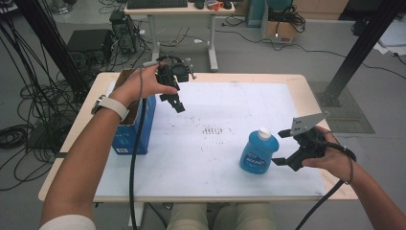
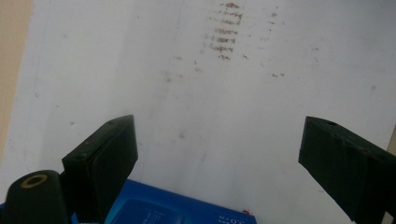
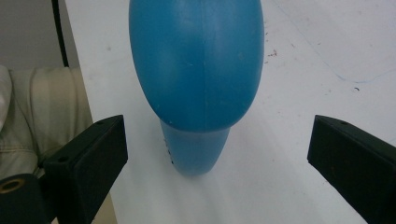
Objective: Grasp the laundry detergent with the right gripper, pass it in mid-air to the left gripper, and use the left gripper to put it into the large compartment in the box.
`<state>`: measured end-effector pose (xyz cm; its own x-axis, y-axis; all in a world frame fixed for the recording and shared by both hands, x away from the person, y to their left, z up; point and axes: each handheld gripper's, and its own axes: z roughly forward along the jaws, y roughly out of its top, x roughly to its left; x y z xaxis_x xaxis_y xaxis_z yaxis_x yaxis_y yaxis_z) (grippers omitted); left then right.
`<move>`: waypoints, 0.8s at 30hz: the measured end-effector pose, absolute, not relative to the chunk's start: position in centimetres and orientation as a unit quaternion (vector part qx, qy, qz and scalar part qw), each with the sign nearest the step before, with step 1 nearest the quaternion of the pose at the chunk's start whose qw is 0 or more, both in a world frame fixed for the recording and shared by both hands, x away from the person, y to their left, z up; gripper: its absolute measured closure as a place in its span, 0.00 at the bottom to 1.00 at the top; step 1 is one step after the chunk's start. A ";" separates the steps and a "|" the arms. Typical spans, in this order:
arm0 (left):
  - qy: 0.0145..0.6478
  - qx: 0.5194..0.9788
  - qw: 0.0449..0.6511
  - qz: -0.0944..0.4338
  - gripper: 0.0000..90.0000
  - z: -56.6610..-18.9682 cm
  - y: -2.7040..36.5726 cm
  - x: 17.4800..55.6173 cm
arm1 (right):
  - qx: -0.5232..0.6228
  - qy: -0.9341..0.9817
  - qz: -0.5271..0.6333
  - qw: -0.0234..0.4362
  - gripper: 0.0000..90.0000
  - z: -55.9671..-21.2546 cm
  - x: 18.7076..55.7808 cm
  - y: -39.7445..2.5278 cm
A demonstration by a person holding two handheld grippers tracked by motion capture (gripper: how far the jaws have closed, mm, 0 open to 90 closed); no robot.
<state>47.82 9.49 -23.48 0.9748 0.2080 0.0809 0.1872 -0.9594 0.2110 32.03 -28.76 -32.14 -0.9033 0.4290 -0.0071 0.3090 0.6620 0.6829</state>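
Note:
A blue plastic bottle [image 1: 258, 153] with a white cap stands upright on the white table mat [image 1: 210, 158], right of centre. My right gripper [image 1: 281, 147] is open just to the bottle's right, jaws pointing at it without touching. In the right gripper view the blue bottle [image 3: 198, 70] stands close ahead between the wide-spread jaws of the right gripper [image 3: 217, 158]. My left gripper [image 1: 175, 101] hangs open above the mat at the back left, beside a blue carton [image 1: 136, 125]. The left gripper view looks down past the empty left gripper [image 2: 217, 158] onto the mat, the blue carton [image 2: 177, 210] at the bottom.
The open-topped blue carton stands at the mat's left edge under the left forearm. Faint brown marks [image 1: 213, 130] stain the mat's middle. Cables, a desk [image 1: 179, 9] and black frame posts [image 1: 359, 48] surround the table on the floor.

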 end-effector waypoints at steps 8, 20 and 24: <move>0.102 0.989 0.091 0.050 0.13 -23.3 9.5 47.9 | 0.192 0.906 0.368 0.084 0.06 -32.5 32.1 -28.6; 0.102 0.989 0.092 0.053 0.13 -23.3 9.4 47.8 | 0.194 0.900 0.381 0.082 0.06 -33.3 31.9 -28.7; 0.103 0.989 0.091 0.053 0.13 -23.4 9.5 47.9 | 0.197 0.901 0.379 0.079 0.06 -33.3 31.8 -28.7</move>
<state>47.90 9.48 -23.42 0.9732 0.2135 0.0853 0.1943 -0.9621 0.1915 31.79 -28.72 -33.33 -0.9099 0.4148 0.0078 0.2957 0.6352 0.7135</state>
